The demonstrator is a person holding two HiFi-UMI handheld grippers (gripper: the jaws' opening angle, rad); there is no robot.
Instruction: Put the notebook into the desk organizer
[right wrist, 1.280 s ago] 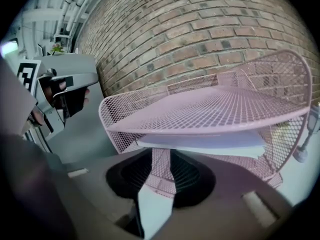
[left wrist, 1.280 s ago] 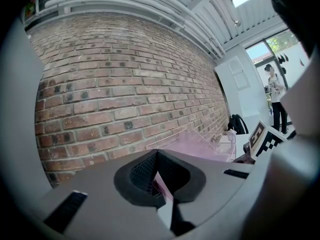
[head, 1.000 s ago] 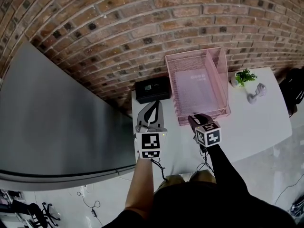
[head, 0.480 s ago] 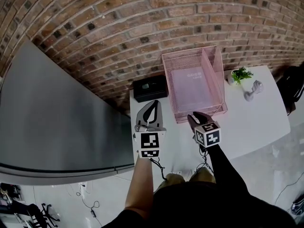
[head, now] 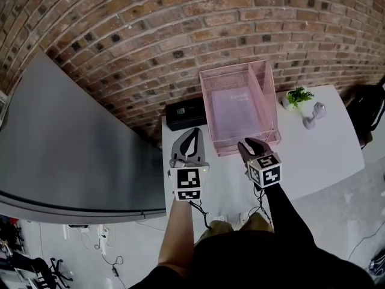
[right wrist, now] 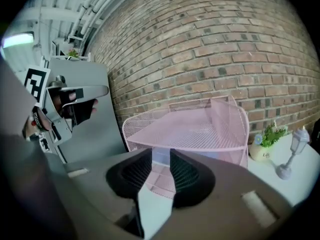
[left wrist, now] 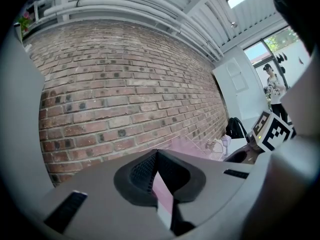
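A pink mesh desk organizer stands on the white table against the brick wall. A pale lilac notebook lies flat inside it, seen through the mesh. My right gripper hovers just before the organizer's front edge, jaws slightly open with nothing between them; in the right gripper view the organizer fills the space ahead. To its left, my left gripper is shut and empty, its tips meeting.
A black box sits left of the organizer. A small potted plant and a grey figurine stand to its right. A grey cabinet top lies left of the table, a black bag at the far right.
The head view has swung a little, so the organizer sits slightly further left in it. Both grippers keep their places and their jaw stance.
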